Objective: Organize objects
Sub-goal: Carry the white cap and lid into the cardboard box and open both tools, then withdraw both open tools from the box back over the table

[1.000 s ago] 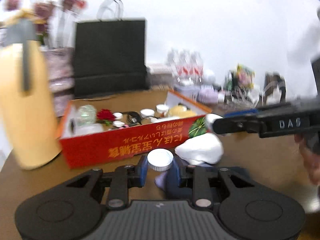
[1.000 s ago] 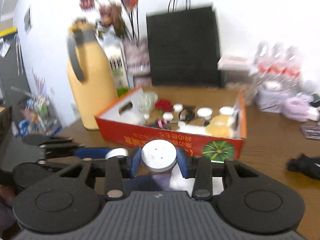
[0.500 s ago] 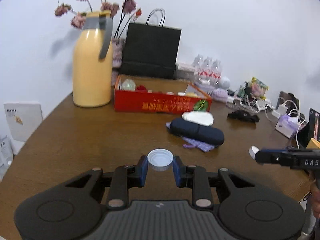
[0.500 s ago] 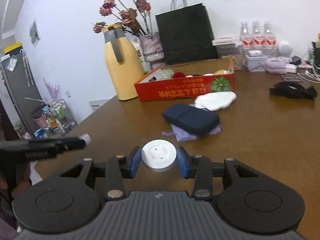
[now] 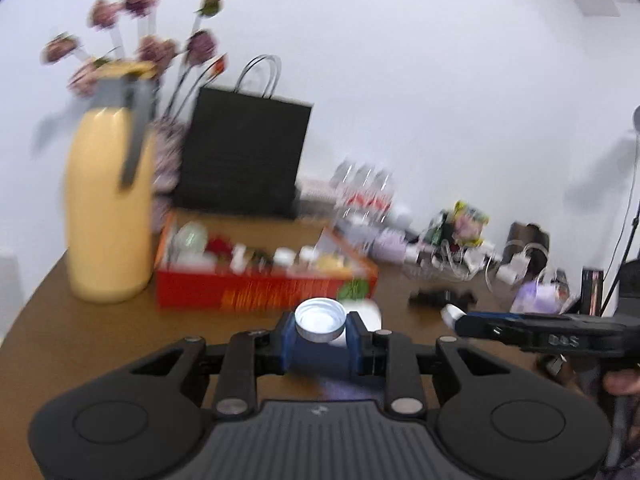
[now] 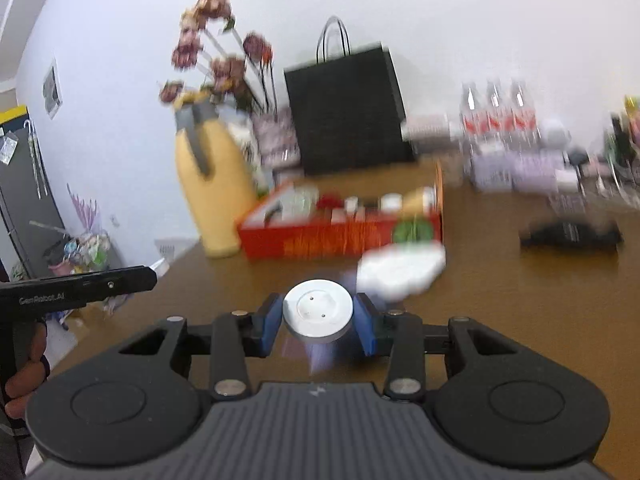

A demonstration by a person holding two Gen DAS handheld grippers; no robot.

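- The left gripper (image 5: 320,334) is clenched on a small white cap (image 5: 320,319), open side up, held in front of the red box (image 5: 264,290).
- The right gripper (image 6: 318,322) grasps a white round lid (image 6: 318,313), also before the red box.
- Left of the box stands a yellow jug (image 5: 108,216); behind it a black bag (image 5: 244,152).
- A white cloth (image 6: 402,272) lies against the box's front; bare counter (image 6: 540,312) spreads to its right.

A smooth white plastic cap (image 5: 320,319) is being shown at twelve o'clock; a matt wooden table (image 6: 540,300) and printed red cardboard box (image 6: 340,236) are being seen beyond.
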